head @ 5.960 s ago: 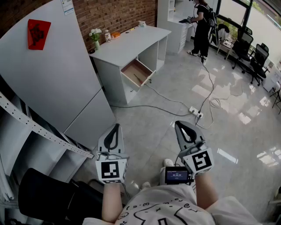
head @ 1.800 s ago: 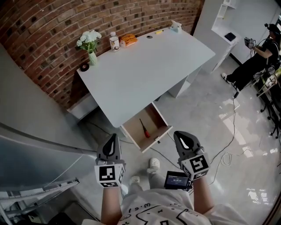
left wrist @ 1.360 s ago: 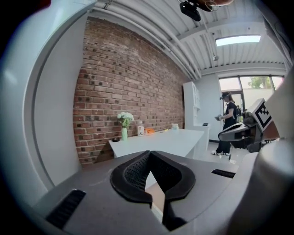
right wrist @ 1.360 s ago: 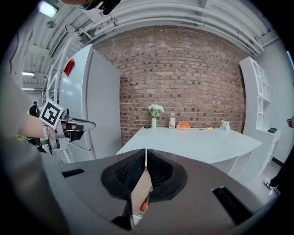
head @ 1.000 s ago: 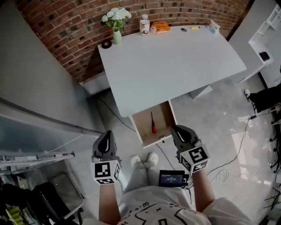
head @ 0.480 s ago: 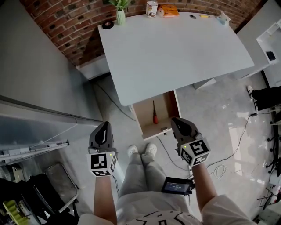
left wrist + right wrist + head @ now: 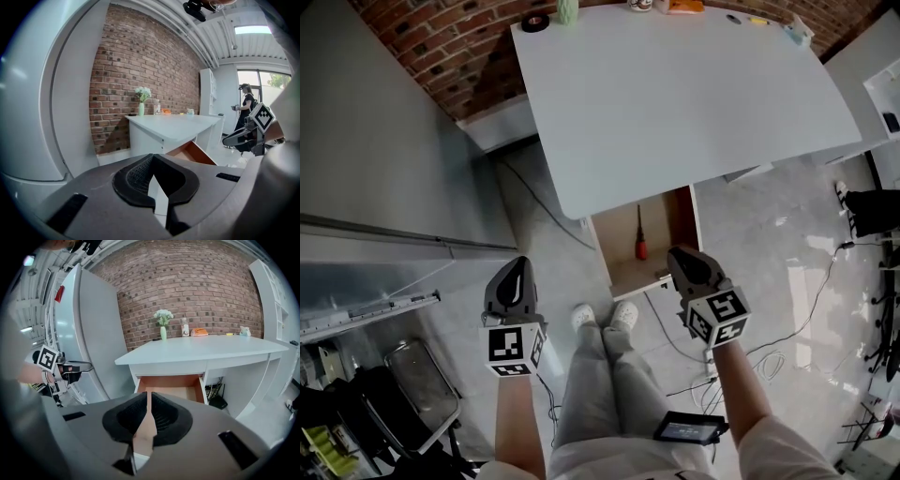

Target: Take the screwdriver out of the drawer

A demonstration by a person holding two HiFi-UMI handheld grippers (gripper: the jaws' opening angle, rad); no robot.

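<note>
Drawer [image 7: 662, 236] now nearer, left gripper [image 7: 519, 269] and right gripper [image 7: 682, 257] jaws closed, empty, screwdriver [image 7: 640, 240] inside drawer.

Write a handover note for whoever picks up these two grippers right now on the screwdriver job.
Left gripper: fingers together, empty, out to the left of the drawer.
Right gripper: fingers together, empty, facing the drawer, short of it.
Screwdriver: lies inside the open drawer under the desk, red handle toward the drawer front.
Done: the drawer is open.
Left: open the fingers, reach in, grip the screwdriver, lift it out.
</note>
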